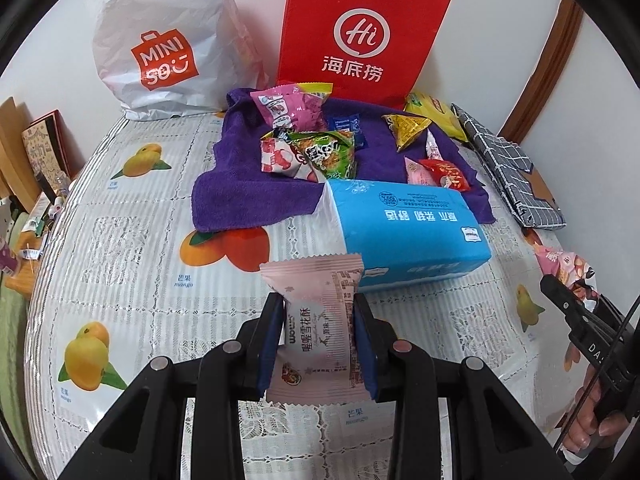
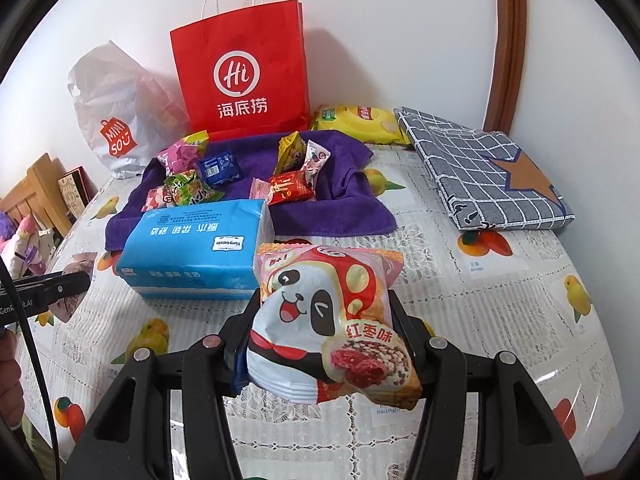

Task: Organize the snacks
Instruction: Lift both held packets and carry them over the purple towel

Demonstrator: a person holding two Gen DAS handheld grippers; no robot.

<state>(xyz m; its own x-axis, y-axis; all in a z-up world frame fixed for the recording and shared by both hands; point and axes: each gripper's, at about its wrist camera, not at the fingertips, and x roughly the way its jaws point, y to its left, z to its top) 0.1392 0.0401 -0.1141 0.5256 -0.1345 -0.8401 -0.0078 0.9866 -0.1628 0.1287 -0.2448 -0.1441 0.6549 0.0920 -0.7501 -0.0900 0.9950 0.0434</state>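
Observation:
My left gripper (image 1: 318, 312) is shut on a pale pink snack packet (image 1: 316, 320), held above the fruit-print tablecloth (image 1: 120, 240). My right gripper (image 2: 320, 320) is shut on a panda-print snack bag (image 2: 328, 320), also lifted off the table. Several small snack packets (image 1: 316, 148) lie on a purple towel (image 1: 236, 192) beyond both. Behind the towel stand a red paper bag (image 1: 360, 32) and a white plastic bag (image 1: 160, 40). At the right edge of the left wrist view the right gripper (image 1: 576, 312) shows with its bag. In the right wrist view the left gripper (image 2: 60, 288) appears at the left edge.
A blue tissue pack (image 1: 404, 232) lies in front of the towel. A yellow chip bag (image 2: 356, 124) and a folded grey checked cloth (image 2: 480, 172) lie at the back right. A wooden headboard and clutter (image 2: 36, 200) sit past the table's left edge.

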